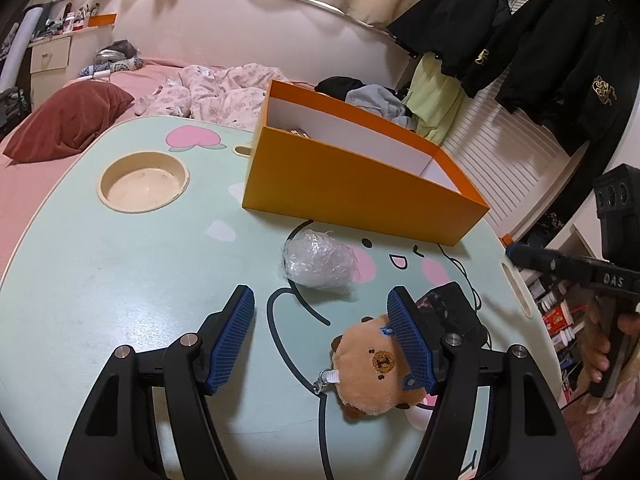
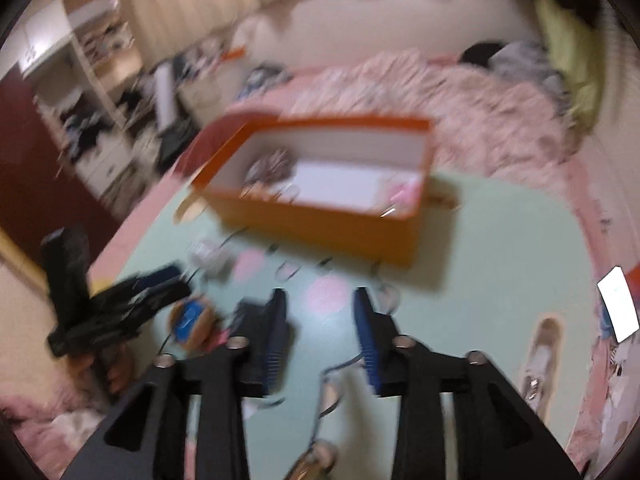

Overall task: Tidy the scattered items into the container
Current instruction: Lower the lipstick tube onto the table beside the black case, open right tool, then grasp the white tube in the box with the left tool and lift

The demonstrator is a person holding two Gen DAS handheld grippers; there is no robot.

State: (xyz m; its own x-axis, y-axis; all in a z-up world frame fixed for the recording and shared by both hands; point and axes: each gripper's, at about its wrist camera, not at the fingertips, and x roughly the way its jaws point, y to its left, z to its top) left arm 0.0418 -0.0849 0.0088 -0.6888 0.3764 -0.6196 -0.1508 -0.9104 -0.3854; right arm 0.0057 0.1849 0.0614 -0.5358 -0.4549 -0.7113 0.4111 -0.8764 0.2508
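Plush toy (image 1: pixel 370 364) against left gripper (image 1: pixel 320 336) right finger, gripper released, right gripper (image 2: pixel 320 336) parted, empty

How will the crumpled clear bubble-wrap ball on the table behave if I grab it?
The crumpled clear bubble-wrap ball looks air-filled, so probably very light and squashy. Its glossy film may slip between pads. Its lumpy shape probably won't roll far if nudged.

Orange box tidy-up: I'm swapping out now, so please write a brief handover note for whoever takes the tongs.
Left tongs: open, empty, over the table.
Right tongs: open, empty.
Orange box sits at the table's far side with a few small items already inside.
Left to do: bubble-wrap wad, brown plush toy beside the left tongs' right finger, and dark pouch behind it.
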